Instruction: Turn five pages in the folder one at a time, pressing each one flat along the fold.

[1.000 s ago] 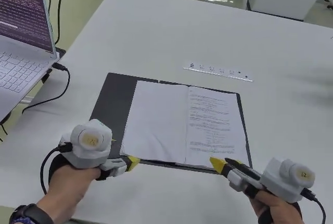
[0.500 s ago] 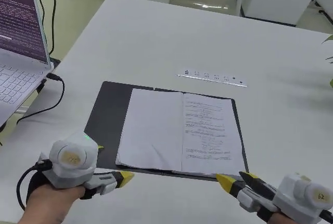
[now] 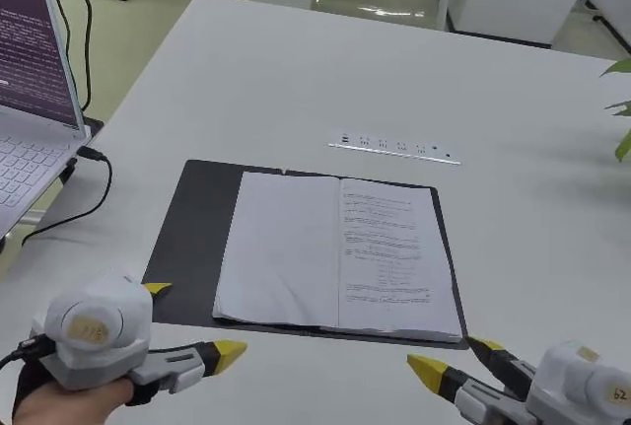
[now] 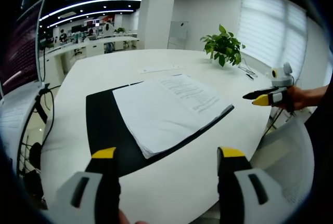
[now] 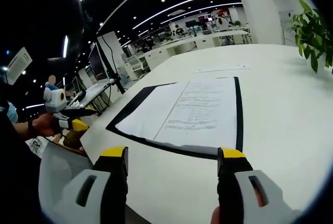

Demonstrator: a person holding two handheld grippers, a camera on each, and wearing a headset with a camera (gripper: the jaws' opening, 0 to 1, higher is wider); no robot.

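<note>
A black folder [image 3: 182, 252] lies open on the white table, with a blank left page [image 3: 279, 247] and a printed right page [image 3: 392, 252] meeting at the fold. My left gripper [image 3: 192, 321] is open near the table's front edge, short of the folder's near left corner, holding nothing. My right gripper [image 3: 455, 353] is open too, just in front of the folder's near right corner and apart from it. The folder [image 4: 101, 125] fills the middle of the left gripper view beyond the yellow fingertips [image 4: 104, 153]. In the right gripper view the printed page [image 5: 200, 110] lies ahead.
An open laptop [image 3: 30, 119] stands at the left edge with a black cable [image 3: 84, 203] trailing toward the folder. A white power strip [image 3: 392, 147] lies behind the folder. A potted plant [image 4: 223, 50] stands at the far right.
Both grippers have drawn back toward me, away from the folder's near edge. The head camera has tilted, shifting the folder up in view. The pages look unmoved.
</note>
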